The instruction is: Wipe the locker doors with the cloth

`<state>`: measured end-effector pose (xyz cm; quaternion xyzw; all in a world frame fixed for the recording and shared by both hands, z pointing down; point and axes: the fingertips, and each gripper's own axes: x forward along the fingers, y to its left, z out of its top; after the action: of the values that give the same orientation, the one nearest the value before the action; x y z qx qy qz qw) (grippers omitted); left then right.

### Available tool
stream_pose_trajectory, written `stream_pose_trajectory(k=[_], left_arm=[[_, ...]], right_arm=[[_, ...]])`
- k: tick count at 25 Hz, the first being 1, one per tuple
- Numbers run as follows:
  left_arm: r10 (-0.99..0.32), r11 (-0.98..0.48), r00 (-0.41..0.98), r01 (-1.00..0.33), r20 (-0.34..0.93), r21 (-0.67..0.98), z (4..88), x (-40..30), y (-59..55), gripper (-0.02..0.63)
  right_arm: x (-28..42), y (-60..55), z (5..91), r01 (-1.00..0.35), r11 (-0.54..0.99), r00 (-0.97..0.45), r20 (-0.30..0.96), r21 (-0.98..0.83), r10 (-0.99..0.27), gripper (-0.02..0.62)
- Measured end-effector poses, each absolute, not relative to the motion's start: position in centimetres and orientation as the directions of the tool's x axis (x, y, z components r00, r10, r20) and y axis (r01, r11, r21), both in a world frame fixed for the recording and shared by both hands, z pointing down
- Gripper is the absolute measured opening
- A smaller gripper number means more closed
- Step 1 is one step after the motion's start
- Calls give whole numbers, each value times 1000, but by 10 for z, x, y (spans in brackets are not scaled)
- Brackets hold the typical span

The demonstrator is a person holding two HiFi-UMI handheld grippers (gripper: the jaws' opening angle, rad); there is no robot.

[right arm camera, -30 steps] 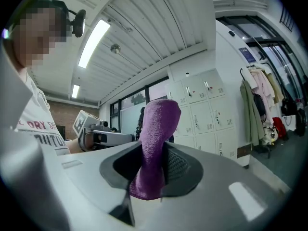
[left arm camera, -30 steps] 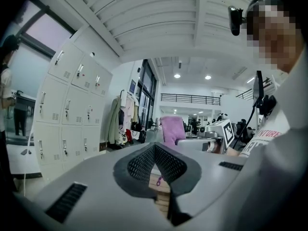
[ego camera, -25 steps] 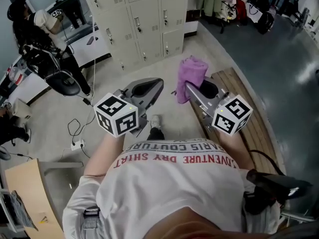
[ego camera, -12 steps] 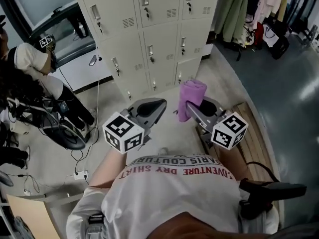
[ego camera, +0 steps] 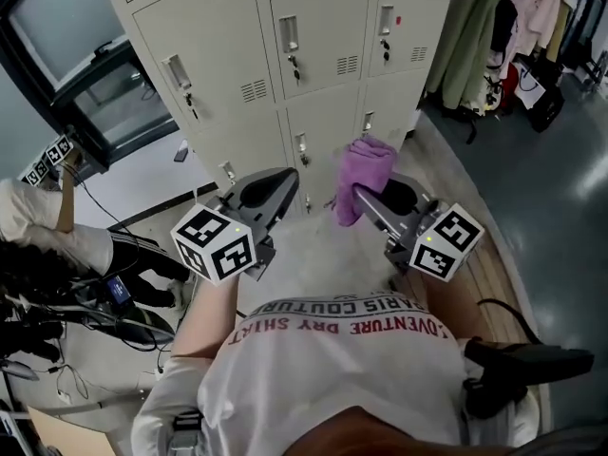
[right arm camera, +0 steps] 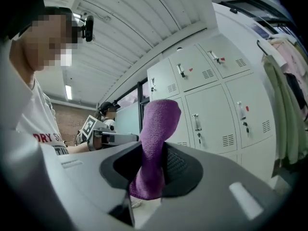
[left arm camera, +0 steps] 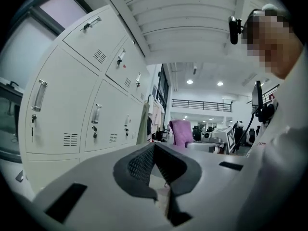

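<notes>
Right now the right gripper [right arm camera: 150, 171] is squeezing its two fingers on the lower end of the purple cloth [right arm camera: 156, 143], and the rest of the cloth is standing up out of the jaws in a loose roll. The left gripper [left arm camera: 155, 152] is keeping its fingers pressed together at the tips with nothing between them. Both grippers are pointing forward side by side in front of the person's white shirt [ego camera: 332, 359]. The cloth is hanging in the air short of the beige locker doors [ego camera: 318, 65], level with the lower ones. Coats [ego camera: 475, 27] are hanging to the right of the lockers.
</notes>
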<state>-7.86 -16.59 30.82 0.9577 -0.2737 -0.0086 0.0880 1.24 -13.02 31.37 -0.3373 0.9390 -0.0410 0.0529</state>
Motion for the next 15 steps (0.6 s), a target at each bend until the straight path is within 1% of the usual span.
stream_pose_trajectory(k=[3, 9, 15], left_arm=[[-541, -829, 840, -540, 34, 146, 302, -78, -189, 0], [-565, -818, 825, -562, 14, 119, 292, -65, -253, 0], [-606, -791, 795, -604, 13, 93, 274, -47, -334, 0]], right_arm=[[14, -157, 305, -628, 772, -768, -85, -99, -635, 91], [23, -225, 283, -599, 800, -785, -162, -45, -597, 91], [39, -316, 272, -569, 822, -817, -104, -6, -567, 91]])
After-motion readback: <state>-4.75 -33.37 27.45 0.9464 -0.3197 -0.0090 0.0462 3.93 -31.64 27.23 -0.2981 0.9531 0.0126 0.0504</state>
